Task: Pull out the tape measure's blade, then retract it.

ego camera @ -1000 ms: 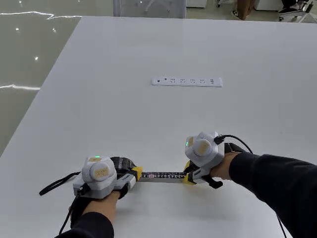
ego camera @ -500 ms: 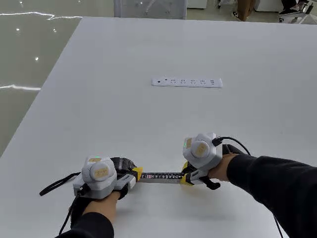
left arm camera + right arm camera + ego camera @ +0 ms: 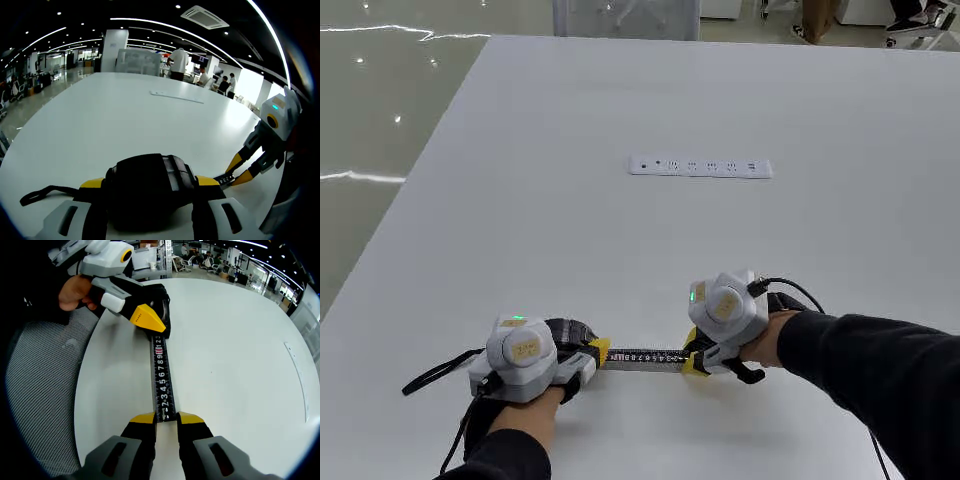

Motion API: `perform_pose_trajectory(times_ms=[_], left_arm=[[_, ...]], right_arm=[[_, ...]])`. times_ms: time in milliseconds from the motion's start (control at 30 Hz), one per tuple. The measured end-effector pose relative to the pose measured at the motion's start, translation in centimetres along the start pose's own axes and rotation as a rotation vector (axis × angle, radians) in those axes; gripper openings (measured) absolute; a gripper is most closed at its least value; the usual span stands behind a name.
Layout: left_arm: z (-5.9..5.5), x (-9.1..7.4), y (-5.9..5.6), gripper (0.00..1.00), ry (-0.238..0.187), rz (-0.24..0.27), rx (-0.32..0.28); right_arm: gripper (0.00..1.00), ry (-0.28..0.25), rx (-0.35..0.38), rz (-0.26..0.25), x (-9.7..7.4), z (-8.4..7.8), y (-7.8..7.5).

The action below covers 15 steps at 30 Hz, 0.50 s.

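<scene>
Your right gripper has crept a little toward 9 o'clock since a second ago, closing on the left gripper. The stretch of blade between them therefore looks slightly shorter, but the head camera also shifted a touch, so treat that change as small. Both grippers and the tape sit at the 6 o'clock edge of the table, with the power strip well apart toward 12 o'clock. Your left gripper is clamped around the black case, which rests on the table. Your right is pinched on the blade's free end, jaws nearly together, with the blade running out between them toward the case. By my reading the pull-out is done, though only to a short length, and the retraction is either under way or about to begin. What's left is to feed the rest of the blade back into the case and let go. The end hook is buried under your right jaw tips. In the right gripper view the case's mouth sits behind the left's yellow tip, and I cannot make out a lock button. The strap trails off toward 9 o'clock from the case.
</scene>
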<state>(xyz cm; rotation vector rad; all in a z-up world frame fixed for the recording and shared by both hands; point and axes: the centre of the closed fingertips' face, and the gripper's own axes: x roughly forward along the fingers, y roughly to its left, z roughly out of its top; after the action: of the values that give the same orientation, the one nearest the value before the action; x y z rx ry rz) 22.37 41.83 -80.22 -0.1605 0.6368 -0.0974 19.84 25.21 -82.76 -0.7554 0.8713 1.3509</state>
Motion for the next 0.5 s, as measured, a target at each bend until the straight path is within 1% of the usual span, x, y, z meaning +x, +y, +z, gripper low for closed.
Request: perform_pose_trajectory(times_ms=[33,167,267,500], left_arm=[[0.01,-0.01,-0.01,0.64,-0.002,-0.002,0.002],[-0.03,-0.13,-0.06,0.64,-0.002,-0.008,-0.002],[-0.03,-0.14,-0.06,0.64,-0.002,-0.01,-0.001],[-0.04,-0.22,-0.07,0.64,0.004,-0.022,-0.006]], right_arm=[[0.12,-0.001,0.014,0.0,0.04,0.0,0.01],[0.12,-0.011,0.015,0.002,0.14,0.16,0.01],[0.12,-0.017,0.03,0.003,0.2,0.23,0.04],[0.12,-0.027,0.027,0.01,0.43,0.65,0.07]])
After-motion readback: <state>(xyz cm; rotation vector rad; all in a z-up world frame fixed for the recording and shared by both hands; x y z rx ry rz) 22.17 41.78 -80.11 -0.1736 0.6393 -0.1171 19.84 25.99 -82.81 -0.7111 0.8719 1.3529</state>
